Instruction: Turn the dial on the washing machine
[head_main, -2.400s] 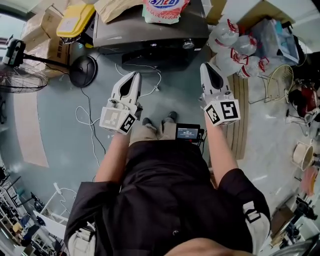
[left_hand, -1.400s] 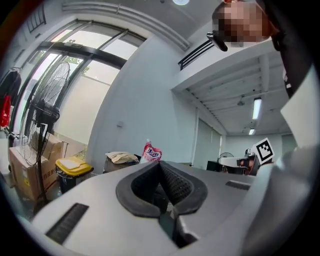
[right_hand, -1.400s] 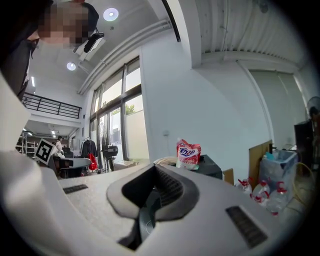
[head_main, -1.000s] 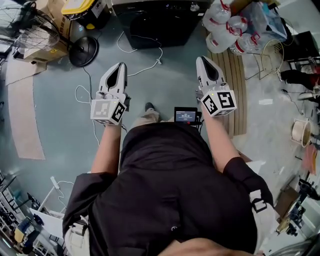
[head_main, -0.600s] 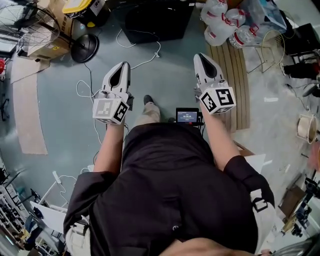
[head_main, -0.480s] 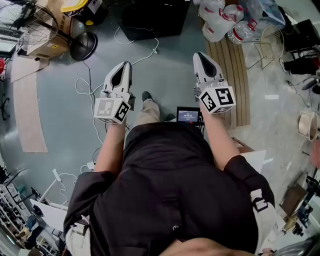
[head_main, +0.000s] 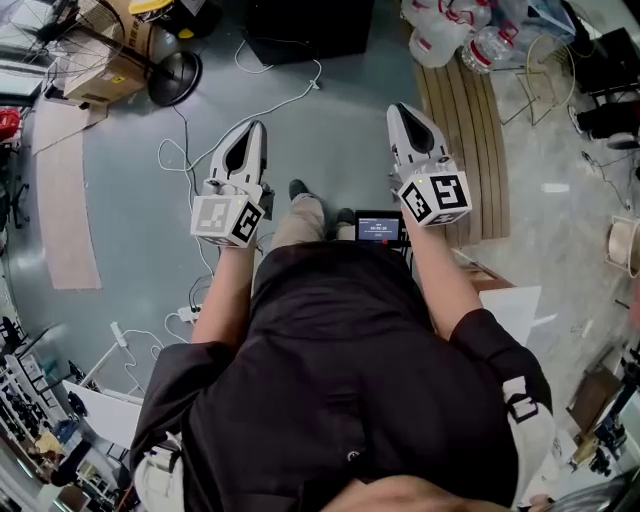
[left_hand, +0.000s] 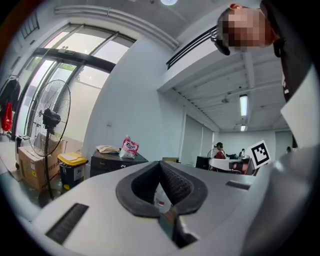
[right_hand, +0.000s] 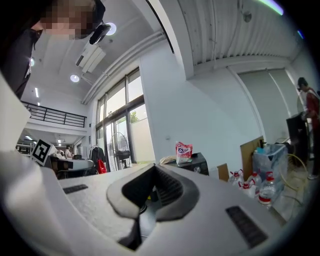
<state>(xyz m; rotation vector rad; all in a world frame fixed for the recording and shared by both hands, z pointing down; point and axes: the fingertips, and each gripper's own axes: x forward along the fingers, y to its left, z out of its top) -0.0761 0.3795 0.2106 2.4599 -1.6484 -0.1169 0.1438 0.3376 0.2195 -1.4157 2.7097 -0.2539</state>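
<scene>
Fingers (left_hand: 175, 182) closed, empty, on left gripper (head_main: 256, 128) and right gripper (head_main: 401, 108) — washing machine (head_main: 310, 25) stands well off at 12 o'clock; likely snag: shut jaws reaching its dial (right_hand: 197, 169) would only bump it, no grip

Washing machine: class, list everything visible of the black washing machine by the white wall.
The black, box-shaped washing machine stands upright against the white wall, its casing dark and smooth. A red-and-white bag and a crumpled beige sheet lie on its top. A yellow-lidded bin stands beside it.
</scene>
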